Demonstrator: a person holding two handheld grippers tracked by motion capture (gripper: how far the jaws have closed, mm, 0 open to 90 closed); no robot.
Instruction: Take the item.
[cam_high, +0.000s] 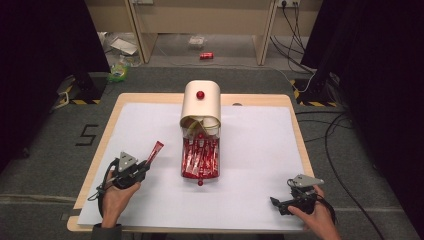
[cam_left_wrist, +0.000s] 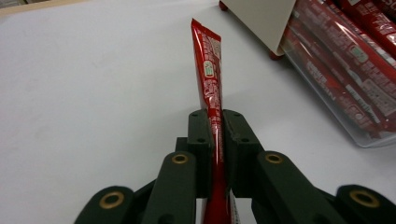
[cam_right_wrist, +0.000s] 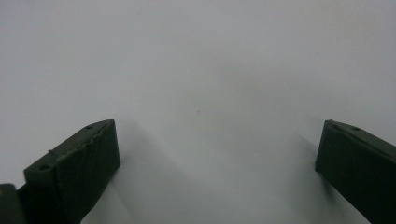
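A long red stick sachet (cam_high: 155, 152) (cam_left_wrist: 209, 74) is pinched at its lower end by my left gripper (cam_high: 142, 169) (cam_left_wrist: 215, 122), which is shut on it low over the white sheet, left of the dispenser. The sachet points up and away toward the dispenser. A cream dispenser (cam_high: 201, 103) with a red knob stands at the table's middle; its clear tray (cam_high: 200, 159) (cam_left_wrist: 343, 116) holds several red sachets. My right gripper (cam_high: 276, 204) (cam_right_wrist: 217, 154) rests near the front right edge, jaws wide apart with bare white paper between them.
A white sheet (cam_high: 250, 150) covers the wooden table (cam_high: 112, 112). On the floor beyond lie a red can (cam_high: 206, 55), some litter and cables. Dark curtains flank both sides.
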